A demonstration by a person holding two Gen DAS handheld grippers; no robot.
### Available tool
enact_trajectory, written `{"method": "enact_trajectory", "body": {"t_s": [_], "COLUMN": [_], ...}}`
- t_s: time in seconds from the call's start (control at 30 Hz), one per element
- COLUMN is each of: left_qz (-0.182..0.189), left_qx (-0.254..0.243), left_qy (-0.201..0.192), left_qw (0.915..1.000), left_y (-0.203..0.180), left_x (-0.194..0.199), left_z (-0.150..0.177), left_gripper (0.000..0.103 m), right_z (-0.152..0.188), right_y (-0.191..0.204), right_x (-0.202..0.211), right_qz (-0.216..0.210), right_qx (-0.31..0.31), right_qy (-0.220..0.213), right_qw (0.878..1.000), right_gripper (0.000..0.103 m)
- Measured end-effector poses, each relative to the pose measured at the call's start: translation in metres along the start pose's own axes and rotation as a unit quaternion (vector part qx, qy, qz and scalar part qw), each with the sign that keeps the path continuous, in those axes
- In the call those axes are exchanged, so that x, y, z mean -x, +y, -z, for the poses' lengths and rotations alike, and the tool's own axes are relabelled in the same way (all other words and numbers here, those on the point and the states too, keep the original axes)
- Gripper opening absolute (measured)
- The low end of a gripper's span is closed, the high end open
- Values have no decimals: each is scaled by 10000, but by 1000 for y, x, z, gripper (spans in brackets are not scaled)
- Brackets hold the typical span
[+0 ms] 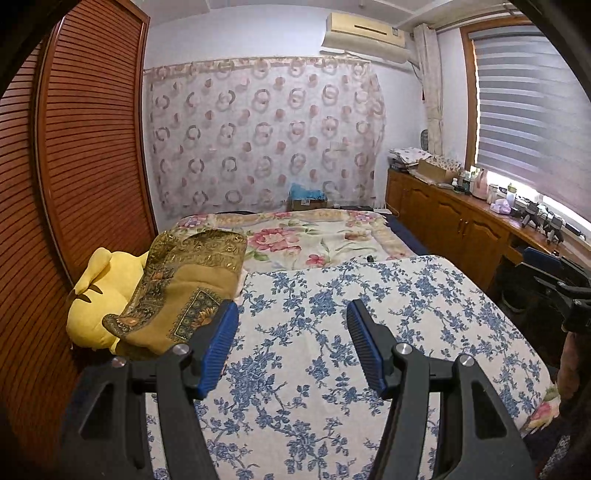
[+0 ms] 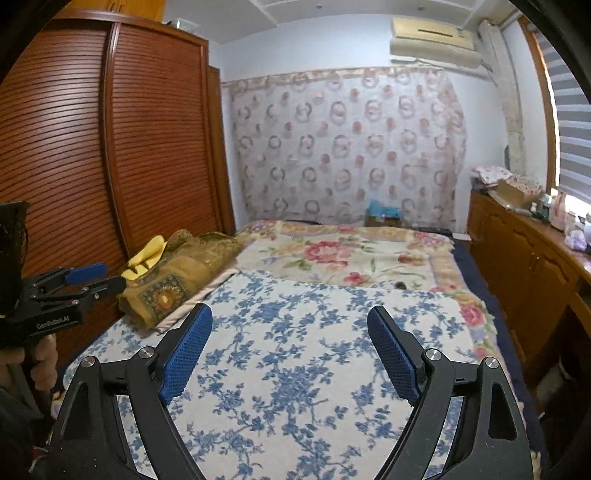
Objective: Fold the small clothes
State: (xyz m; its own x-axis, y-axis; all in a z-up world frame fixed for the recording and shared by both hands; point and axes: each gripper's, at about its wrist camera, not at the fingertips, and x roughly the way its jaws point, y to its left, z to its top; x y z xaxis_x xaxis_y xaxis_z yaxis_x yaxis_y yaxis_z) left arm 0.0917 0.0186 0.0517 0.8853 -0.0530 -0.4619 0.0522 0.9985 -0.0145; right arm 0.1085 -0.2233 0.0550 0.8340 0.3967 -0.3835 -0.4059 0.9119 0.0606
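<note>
Both claws, left claw [image 1: 291, 343] and right claw [image 2: 290, 354], hung spread wide and empty above the blue-flowered sheet [image 1: 332, 332] on the bed. Folded ochre patterned cloth [image 1: 177, 295] lay at its left edge, against a yellow plush toy [image 1: 107, 291].

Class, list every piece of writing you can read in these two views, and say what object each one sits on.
"GenRobot.AI" (last letters unclear): white print on the black body of the left gripper, in the right wrist view.
Label on the air conditioner: too small and blurred to read.
Cardboard box by the curtain: no readable print.
</note>
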Motion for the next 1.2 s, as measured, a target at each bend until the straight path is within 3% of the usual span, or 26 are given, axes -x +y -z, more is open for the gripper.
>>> {"method": "enact_trajectory", "body": {"t_s": [0.47, 1.2], "left_qz": [99, 101], "left_qx": [55, 19], "left_qy": [-294, -325], "left_qw": [9995, 9994], "left_y": [-18, -24], "left_x": [26, 32], "left_z": [-18, -19], "left_gripper": [61, 61], "right_z": [3, 2], "right_y": [-19, -19], "right_x": [37, 42], "right_qz": [572, 595], "right_qx": [-215, -224], "right_qy": [-231, -261], "right_qw": [9979, 9976], "right_gripper": [88, 88]}}
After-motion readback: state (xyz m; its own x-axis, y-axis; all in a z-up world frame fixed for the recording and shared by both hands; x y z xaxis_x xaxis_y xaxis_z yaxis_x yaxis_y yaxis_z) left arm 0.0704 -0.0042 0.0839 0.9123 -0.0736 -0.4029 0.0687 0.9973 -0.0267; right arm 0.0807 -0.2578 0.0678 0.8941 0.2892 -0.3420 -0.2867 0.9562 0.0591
